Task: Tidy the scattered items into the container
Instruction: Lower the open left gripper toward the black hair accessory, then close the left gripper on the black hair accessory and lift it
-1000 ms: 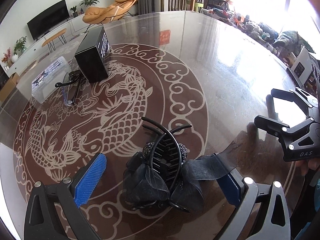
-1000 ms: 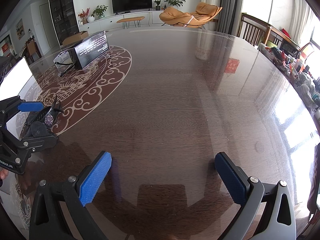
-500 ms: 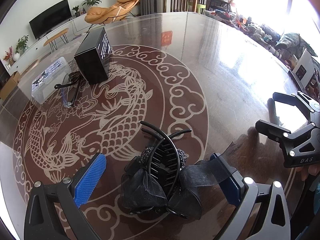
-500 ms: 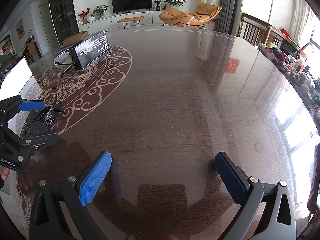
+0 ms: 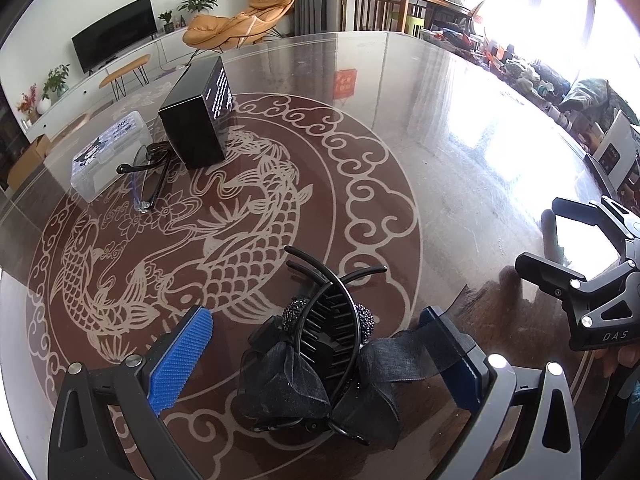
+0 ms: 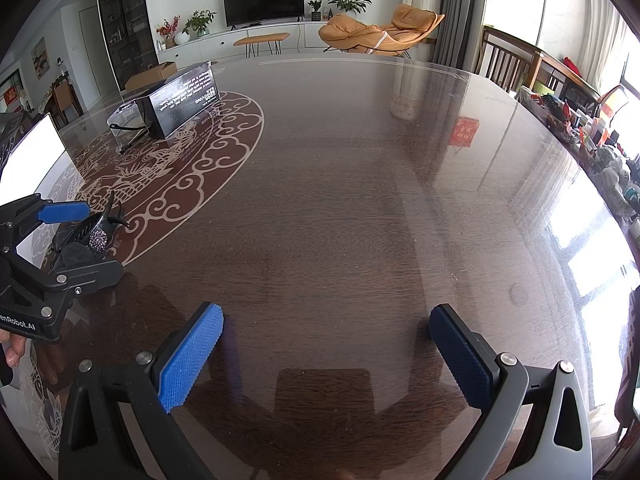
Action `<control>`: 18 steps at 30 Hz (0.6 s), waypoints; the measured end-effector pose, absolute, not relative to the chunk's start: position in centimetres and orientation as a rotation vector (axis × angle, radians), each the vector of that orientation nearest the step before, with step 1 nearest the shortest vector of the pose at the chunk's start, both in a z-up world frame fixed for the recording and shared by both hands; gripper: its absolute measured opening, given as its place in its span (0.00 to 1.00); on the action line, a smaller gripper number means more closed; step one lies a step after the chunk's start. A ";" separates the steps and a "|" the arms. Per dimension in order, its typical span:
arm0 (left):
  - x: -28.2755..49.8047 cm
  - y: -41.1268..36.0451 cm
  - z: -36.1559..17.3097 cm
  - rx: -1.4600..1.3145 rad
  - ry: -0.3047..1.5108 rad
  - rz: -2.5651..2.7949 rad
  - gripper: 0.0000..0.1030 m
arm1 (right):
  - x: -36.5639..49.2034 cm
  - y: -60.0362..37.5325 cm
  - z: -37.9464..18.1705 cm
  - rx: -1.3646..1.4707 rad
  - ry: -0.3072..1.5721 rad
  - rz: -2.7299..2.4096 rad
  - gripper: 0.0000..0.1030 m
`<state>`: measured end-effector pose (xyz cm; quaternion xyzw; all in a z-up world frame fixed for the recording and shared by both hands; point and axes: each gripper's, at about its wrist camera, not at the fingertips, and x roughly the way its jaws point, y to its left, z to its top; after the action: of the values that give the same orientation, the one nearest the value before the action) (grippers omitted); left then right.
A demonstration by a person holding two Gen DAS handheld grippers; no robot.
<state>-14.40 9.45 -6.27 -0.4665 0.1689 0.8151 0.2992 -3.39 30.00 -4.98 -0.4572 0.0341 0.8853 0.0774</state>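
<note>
Left tongs [image 5: 320, 356] straddle the hair clip [image 5: 320, 352], open; right tongs [image 6: 324, 356] open, idle; next, close and lift.

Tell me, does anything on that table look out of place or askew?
Yes: eyeglasses lie upside down, leaning against the black box beside the clear container, and a black bow hair clip sits loose between the left hand-held gripper's open fingers.
</note>
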 end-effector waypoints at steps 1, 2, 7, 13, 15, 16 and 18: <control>-14.5 9.5 -6.3 -1.244 0.449 2.162 1.00 | -3.4 30.0 -5.0 -1.370 0.102 2.652 1.00; -14.5 9.5 -6.3 -1.248 0.452 2.160 1.00 | -3.4 30.0 -5.0 -1.370 0.102 2.652 1.00; -14.6 9.7 -6.3 -1.253 0.458 2.154 1.00 | -3.4 30.0 -5.0 -1.370 0.102 2.652 1.00; -14.2 9.4 -6.0 -1.195 0.446 2.175 0.78 | -3.4 30.0 -5.0 -1.370 0.102 2.652 1.00; -14.4 9.3 -5.6 -1.193 0.429 2.192 0.57 | -3.4 30.0 -5.0 -1.370 0.102 2.652 1.00; -14.5 9.1 -5.4 -1.202 0.421 2.202 0.44 | -3.4 30.0 -5.0 -1.370 0.102 2.652 1.00; -14.7 8.7 -5.3 -1.219 0.401 2.214 0.39 | -3.4 30.0 -5.0 -1.370 0.102 2.652 1.00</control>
<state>-14.67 8.74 -5.32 -0.4562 0.1503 0.8287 0.2873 -3.38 30.00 -4.98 -0.4572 0.0341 0.8853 0.0774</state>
